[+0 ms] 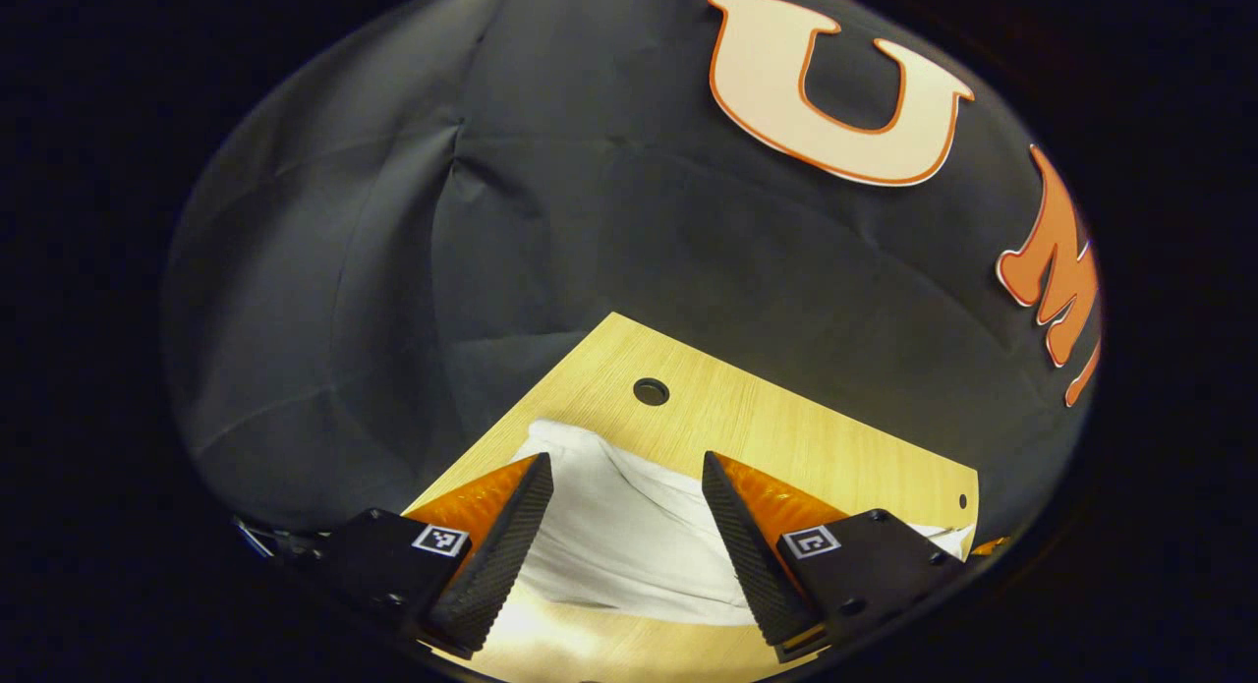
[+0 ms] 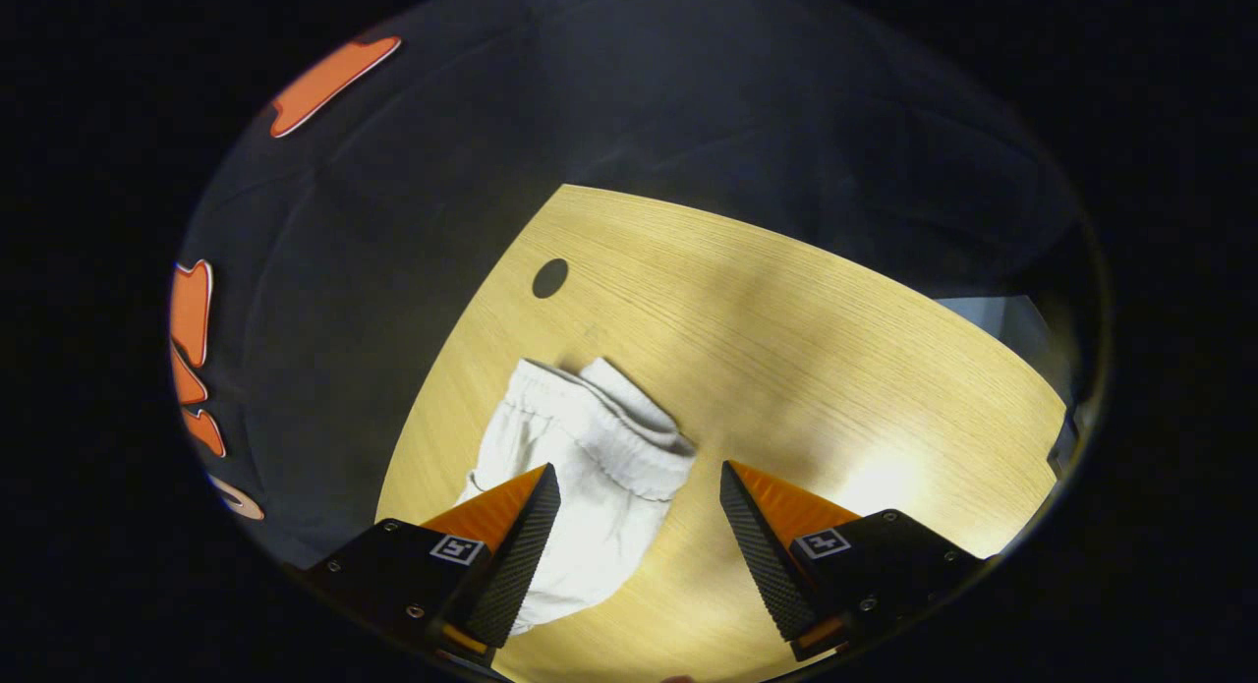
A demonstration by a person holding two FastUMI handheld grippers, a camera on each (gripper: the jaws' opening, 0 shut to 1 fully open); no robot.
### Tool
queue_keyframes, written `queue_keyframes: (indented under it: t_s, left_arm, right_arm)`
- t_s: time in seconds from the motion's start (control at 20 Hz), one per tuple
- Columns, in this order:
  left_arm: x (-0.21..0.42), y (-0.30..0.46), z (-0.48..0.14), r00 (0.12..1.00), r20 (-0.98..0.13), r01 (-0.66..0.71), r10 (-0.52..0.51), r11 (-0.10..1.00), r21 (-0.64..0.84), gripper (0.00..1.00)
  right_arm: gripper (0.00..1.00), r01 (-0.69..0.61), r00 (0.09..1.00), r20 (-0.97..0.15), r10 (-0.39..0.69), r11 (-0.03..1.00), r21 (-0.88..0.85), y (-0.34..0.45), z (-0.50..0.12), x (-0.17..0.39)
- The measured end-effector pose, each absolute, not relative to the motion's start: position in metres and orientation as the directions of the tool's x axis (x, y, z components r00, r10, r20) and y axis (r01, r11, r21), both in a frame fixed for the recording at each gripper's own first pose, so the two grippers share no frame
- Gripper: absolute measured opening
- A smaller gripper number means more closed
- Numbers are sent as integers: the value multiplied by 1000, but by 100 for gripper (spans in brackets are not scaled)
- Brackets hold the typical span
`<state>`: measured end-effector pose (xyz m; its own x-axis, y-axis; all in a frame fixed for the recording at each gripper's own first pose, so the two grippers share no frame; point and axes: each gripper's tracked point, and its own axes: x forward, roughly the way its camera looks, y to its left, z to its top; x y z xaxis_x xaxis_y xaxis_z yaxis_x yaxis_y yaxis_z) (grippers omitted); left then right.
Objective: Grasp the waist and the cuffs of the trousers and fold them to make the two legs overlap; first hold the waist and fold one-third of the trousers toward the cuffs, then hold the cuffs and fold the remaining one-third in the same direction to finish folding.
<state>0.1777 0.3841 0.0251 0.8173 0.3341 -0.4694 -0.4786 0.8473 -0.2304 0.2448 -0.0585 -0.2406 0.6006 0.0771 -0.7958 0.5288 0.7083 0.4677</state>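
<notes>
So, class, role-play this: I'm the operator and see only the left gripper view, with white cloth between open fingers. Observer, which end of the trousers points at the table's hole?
Observer: In the right gripper view, the gathered waistband is the end nearest the hole.
Operator: Is the right gripper holding anything?
Observer: No. The right gripper is open, with nothing pinched between its fingers.
Operator: Is there room beside the trousers?
Observer: Yes. The trousers lie near one table edge, and bare table stretches away on their other side.
</notes>
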Motion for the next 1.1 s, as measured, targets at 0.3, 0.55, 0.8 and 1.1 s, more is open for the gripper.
queue_keyframes:
  t_s: [0.3,0.55,0.8,1.1]
  left_arm:
    - [142,376,45,844,-403,-479,353,835,-273,100]
    - [118,368,50,840,-387,-501,380,817,-284,100]
    - [103,366,50,831,-386,-526,401,793,-308,100]
    - [83,359,53,826,-378,-540,419,782,-312,100]
  right_arm:
    - [98,523,584,-800,138,690,500,-53,-263,258]
    - [98,527,566,-803,185,667,526,-40,-279,272]
    - [41,536,562,-809,171,670,513,-41,-291,278]
    - [3,455,610,-782,124,753,475,-37,-278,284]
